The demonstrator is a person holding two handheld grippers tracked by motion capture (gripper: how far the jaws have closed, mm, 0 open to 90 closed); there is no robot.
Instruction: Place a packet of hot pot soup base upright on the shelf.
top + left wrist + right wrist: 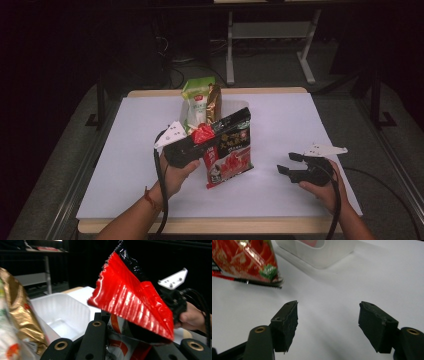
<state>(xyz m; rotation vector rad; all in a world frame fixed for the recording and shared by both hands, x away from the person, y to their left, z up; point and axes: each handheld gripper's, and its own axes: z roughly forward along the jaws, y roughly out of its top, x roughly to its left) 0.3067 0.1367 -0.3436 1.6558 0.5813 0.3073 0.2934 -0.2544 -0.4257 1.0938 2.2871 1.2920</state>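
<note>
My left gripper (202, 137) pinches the red-and-black packet (229, 150) by its upper corner, holding it tilted above the table's middle, its serrated bottom edge just off the sheet. It is glossy, black on top, red with printed food below, crumpled where my jaws press. Behind it a white tub (60, 315) holds a green pouch (196, 102) and a gold one (214, 102). My right gripper (295, 164) rests on the white sheet (135, 165), jaws wide and empty. The room beyond is dark.
</note>
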